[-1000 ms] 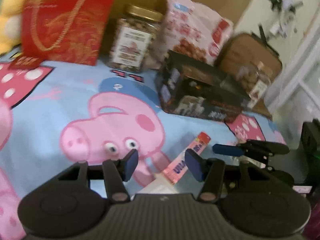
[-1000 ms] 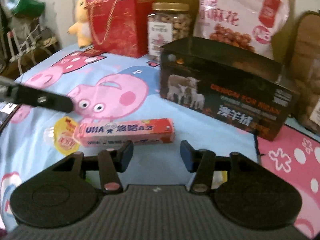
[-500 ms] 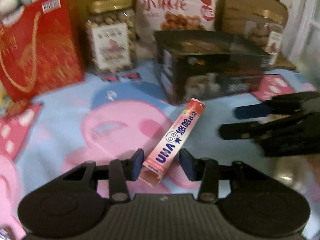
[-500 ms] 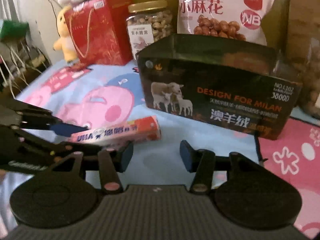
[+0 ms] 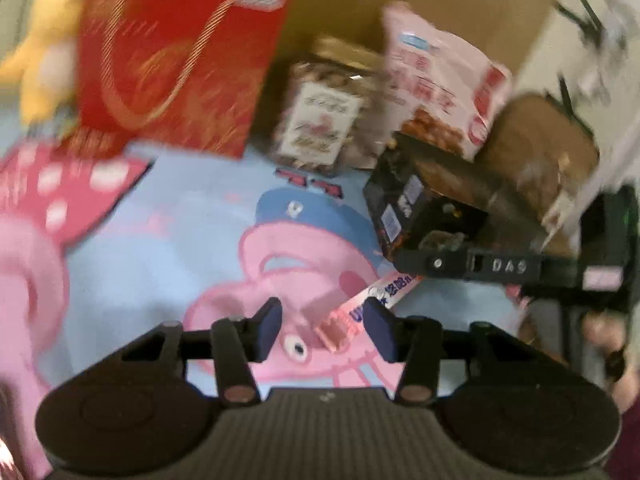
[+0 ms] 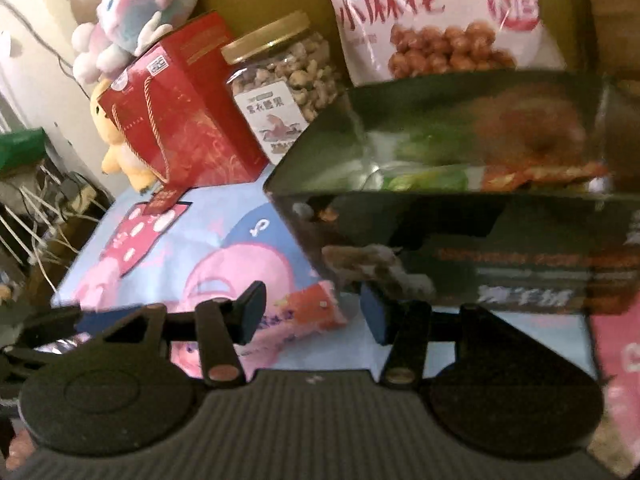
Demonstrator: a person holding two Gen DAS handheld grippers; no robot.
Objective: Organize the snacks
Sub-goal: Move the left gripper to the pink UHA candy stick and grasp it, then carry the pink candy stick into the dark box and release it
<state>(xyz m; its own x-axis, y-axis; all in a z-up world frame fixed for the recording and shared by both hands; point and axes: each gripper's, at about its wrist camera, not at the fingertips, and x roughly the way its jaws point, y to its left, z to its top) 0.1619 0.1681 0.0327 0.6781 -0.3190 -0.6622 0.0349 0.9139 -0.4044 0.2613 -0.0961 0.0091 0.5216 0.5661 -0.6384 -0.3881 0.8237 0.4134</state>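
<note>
- The long pink candy stick pack with blue lettering (image 5: 376, 300) lay on the light blue cartoon-pig bedspread (image 5: 192, 232), outside the open black cardboard box with the printed front (image 6: 460, 216); that item was not yet stowed.
- In the left wrist view, the box stood at about two o'clock from the pack, close by but apart from it.
- The box already held several packets, green and red-orange; the view was too blurred to name them.
- The left gripper (image 5: 323, 327) straddled the near end of the pack. Its jaws were opening; the right pad lay against the wrapper, the left pad stood clear, so I judged no firm grasp.
- The right gripper (image 6: 314, 310) was unclenched and empty, with the pack's red end showing between its fingers and the box front at one o'clock.
- Along the back stood a red paper gift bag (image 6: 180, 112), a clear plastic nut jar with a gold lid (image 6: 284, 76) and a large pink snack bag (image 6: 432, 12).
- Judgement: part done; the pack remained to be lifted into the box.
</note>
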